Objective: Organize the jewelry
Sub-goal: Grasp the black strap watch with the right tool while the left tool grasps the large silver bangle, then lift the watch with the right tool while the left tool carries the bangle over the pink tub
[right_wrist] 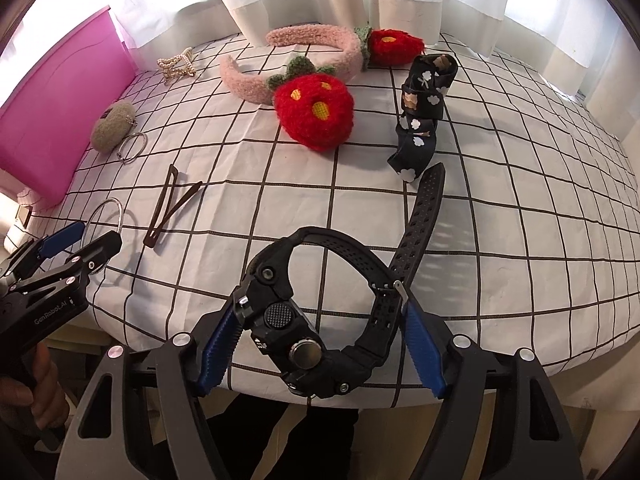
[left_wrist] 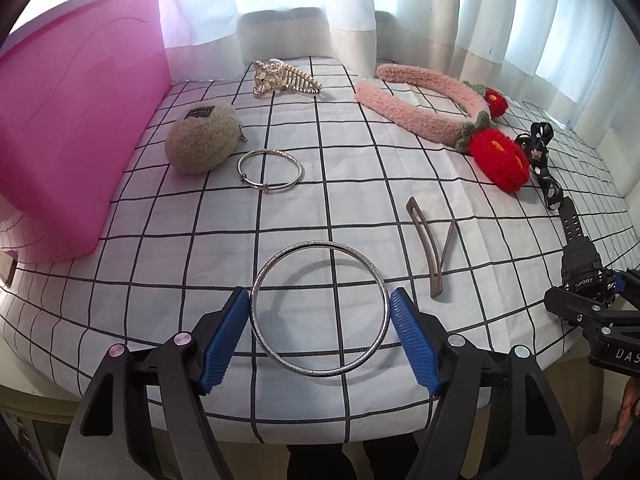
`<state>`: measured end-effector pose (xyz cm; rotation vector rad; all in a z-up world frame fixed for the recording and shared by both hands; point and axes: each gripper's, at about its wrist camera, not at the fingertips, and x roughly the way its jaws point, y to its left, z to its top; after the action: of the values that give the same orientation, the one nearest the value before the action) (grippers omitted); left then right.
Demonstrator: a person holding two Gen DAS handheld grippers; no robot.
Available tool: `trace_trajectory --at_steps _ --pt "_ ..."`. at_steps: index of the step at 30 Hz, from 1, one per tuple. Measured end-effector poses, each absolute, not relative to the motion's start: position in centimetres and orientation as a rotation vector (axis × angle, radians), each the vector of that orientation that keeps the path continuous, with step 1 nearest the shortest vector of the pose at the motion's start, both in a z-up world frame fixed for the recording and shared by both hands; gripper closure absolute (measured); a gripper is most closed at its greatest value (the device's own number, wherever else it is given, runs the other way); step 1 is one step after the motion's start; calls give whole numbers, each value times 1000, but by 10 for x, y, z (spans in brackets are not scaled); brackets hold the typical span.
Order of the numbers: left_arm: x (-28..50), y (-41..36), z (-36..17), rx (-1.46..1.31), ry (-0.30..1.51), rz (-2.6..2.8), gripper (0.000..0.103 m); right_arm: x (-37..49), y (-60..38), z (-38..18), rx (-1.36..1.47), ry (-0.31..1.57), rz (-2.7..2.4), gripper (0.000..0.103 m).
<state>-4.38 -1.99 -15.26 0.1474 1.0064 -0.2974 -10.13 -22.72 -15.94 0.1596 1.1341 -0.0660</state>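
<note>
cloth: white grid-checked tablecloth (left_wrist: pixel 360 208) fills frame centre | curtains: white curtains (left_wrist: pixel 420 8) along top edge | cushion: grey cushion (left_wrist: pixel 280 28) upper centre, behind cloth

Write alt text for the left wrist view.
The left gripper holds a large silver bangle between its blue pads above a white grid-pattern cloth. Beyond lie a smaller bangle, a hair clip, a pink headband and a pink box; the right gripper is at a black watch.
</note>
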Motion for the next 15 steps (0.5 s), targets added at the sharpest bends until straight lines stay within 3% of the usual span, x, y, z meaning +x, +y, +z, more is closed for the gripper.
trace_trajectory --at_steps 15 --pt "-30 -10 -58 61 810 -298 33 -83 -215 -73 112 947 -21 31"
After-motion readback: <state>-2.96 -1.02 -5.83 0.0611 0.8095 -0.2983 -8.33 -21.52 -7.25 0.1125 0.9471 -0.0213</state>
